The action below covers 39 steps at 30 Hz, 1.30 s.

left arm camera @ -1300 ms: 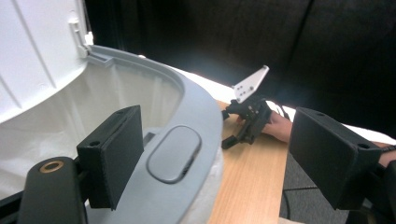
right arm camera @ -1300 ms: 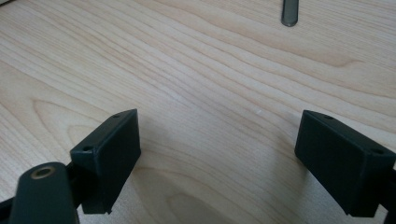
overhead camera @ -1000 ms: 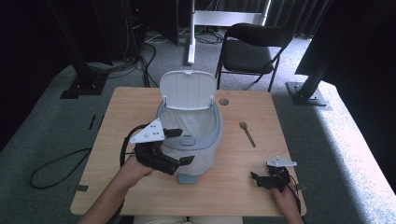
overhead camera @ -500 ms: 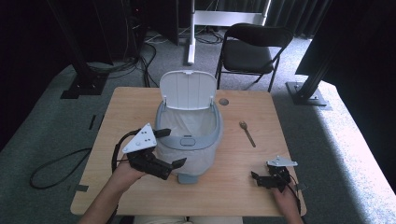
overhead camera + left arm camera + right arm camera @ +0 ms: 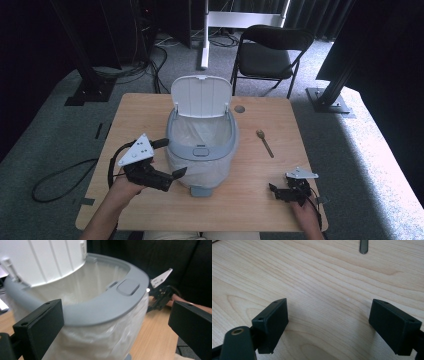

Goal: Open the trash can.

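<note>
**Left gripper open at bin front; right gripper open and idle**

The left gripper (image 5: pixel 165 176) hovers just left of the bin's near side, jaws spread wide and holding nothing. In the left gripper view the jaws frame the grey rim (image 5: pixel 105 306), one to each side, not touching it. The right gripper (image 5: pixel 284 192) sits low over the near right corner of the table (image 5: pixel 300 145), jaws apart, bare wood between them in the right gripper view.

The bin (image 5: pixel 201 150) stands upright at the table's centre. Its white lid (image 5: pixel 201 96) is raised on the far side, hinge away from the person, so the mouth faces up and the latch button (image 5: pixel 201 151) faces the person. A pale bag (image 5: pixel 105 340) lines the inside and bulges out beneath the rim. A grey pedal (image 5: pixel 200 191) juts from the base at the near side.

A spoon (image 5: pixel 264 142) lies right of the bin, well apart from it, long axis running near to far, bowl at the far end; its handle tip shows at the top of the right gripper view. A small round disc (image 5: pixel 240 108) lies beside the lid. Nothing stands between the left gripper and the rim.
</note>
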Available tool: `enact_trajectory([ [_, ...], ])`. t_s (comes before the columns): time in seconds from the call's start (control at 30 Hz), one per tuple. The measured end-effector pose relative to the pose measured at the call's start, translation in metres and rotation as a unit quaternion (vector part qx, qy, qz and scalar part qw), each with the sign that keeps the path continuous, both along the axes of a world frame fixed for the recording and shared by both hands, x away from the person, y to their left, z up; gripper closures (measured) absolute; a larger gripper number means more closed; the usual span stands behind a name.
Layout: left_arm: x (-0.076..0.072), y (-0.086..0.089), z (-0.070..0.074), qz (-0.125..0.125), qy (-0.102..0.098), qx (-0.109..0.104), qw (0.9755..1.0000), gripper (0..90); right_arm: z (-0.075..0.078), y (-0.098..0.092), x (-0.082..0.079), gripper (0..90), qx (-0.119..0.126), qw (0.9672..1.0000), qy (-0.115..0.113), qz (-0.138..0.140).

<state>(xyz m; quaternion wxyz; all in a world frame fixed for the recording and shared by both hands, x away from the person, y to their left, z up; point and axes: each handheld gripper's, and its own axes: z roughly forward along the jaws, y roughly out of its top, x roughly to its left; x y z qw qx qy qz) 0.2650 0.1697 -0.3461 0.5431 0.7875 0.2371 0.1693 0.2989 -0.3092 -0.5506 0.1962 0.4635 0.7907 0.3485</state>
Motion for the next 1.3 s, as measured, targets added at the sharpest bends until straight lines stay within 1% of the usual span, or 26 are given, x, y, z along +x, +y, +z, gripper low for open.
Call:
enact_trajectory([
  [0.1,0.001,0.009,-0.007,0.014,0.005,0.006,0.9999,0.3,0.000,0.000,0.000,15.0,-0.003,1.0000,-0.001,0.000],
  [0.13,0.001,0.009,-0.007,0.014,0.005,0.006,0.9999,0.3,0.000,0.000,0.000,15.0,-0.003,1.0000,-0.001,0.000],
  [0.2,0.001,0.015,-0.013,0.024,0.007,0.011,0.9996,0.3,0.000,0.000,0.000,14.9,-0.002,1.0000,0.000,0.000],
  [0.23,0.001,0.015,-0.013,0.024,0.007,0.011,0.9996,0.3,0.000,0.000,0.000,15.0,-0.001,1.0000,0.000,-0.001],
  [0.27,0.002,0.017,-0.015,0.027,0.009,0.011,0.9995,0.3,0.000,0.000,0.000,15.0,-0.001,1.0000,0.000,-0.001],
  [0.33,0.002,0.024,-0.020,0.031,0.004,0.003,0.9995,0.3,0.000,0.000,0.000,15.0,0.000,1.0000,0.000,-0.001],
  [0.37,0.003,0.027,-0.023,0.034,0.004,0.002,0.9994,0.3,0.000,0.000,0.000,15.0,0.001,1.0000,0.000,-0.001],
  [0.5,0.007,0.039,-0.036,0.058,0.017,0.003,0.9982,0.3,0.000,-0.001,0.000,15.0,0.003,1.0000,0.001,-0.002],
  [0.53,0.010,0.043,-0.043,0.073,0.018,0.008,0.9971,0.3,0.000,-0.001,0.000,15.0,0.005,1.0000,0.002,-0.002],
  [0.6,0.010,0.045,-0.045,0.076,0.019,0.012,0.9968,0.3,0.000,-0.001,0.000,15.0,0.006,1.0000,0.002,-0.002],
  [0.7,0.013,0.051,-0.054,0.088,0.027,0.015,0.9956,0.3,0.000,-0.003,0.001,15.1,0.013,0.9999,0.003,0.001],
  [0.73,0.014,0.054,-0.057,0.093,0.032,0.018,0.9950,0.3,0.001,-0.003,0.000,15.1,0.013,0.9999,0.000,0.000],
  [0.77,0.014,0.056,-0.060,0.096,0.034,0.021,0.9946,0.3,0.002,-0.003,-0.002,15.1,0.012,0.9996,-0.025,-0.008],
  [0.8,0.015,0.058,-0.063,0.100,0.040,0.025,0.9939,0.3,0.003,-0.004,-0.003,15.1,0.013,0.9992,-0.037,-0.010],
  [0.83,0.017,0.059,-0.067,0.106,0.044,0.029,0.9930,0.3,0.003,-0.004,-0.004,15.1,0.012,0.9988,-0.044,-0.014],
  [0.87,0.018,0.061,-0.070,0.110,0.045,0.034,0.9923,0.3,0.003,-0.004,-0.004,15.1,0.012,0.9988,-0.044,-0.014],
  [0.9,0.019,0.063,-0.075,0.114,0.049,0.035,0.9916,0.3,0.003,-0.005,-0.004,15.1,0.007,0.9986,-0.049,-0.018],
  [0.93,0.019,0.065,-0.078,0.118,0.053,0.036,0.9910,0.3,0.003,-0.005,-0.003,15.1,0.009,0.9986,-0.048,-0.019],
  [1.0,0.021,0.069,-0.085,0.126,0.056,0.038,0.9897,0.3,0.004,-0.005,-0.001,15.2,0.015,0.9989,-0.044,-0.011],
  [1.07,0.022,0.072,-0.091,0.133,0.061,0.037,0.9886,0.3,0.005,-0.004,0.000,15.4,0.014,0.9989,-0.045,-0.008],
  [1.1,0.023,0.074,-0.094,0.136,0.062,0.038,0.9881,0.3,0.005,-0.004,0.001,15.4,0.008,0.9989,-0.046,-0.009],
  [1.17,0.024,0.077,-0.099,0.142,0.064,0.040,0.9870,0.3,0.007,-0.005,0.002,15.3,0.007,0.9987,-0.048,-0.015],
  [1.2,0.024,0.078,-0.102,0.145,0.065,0.041,0.9865,0.3,0.007,-0.006,0.003,14.6,0.013,0.9985,-0.050,-0.018],
  [1.27,0.025,0.082,-0.110,0.154,0.067,0.047,0.9847,0.3,0.010,-0.009,0.005,12.9,0.032,0.9977,-0.054,-0.027],
  [1.3,0.025,0.083,-0.113,0.157,0.069,0.049,0.9840,0.3,0.012,-0.010,0.007,12.5,0.035,0.9972,-0.057,-0.033],
])
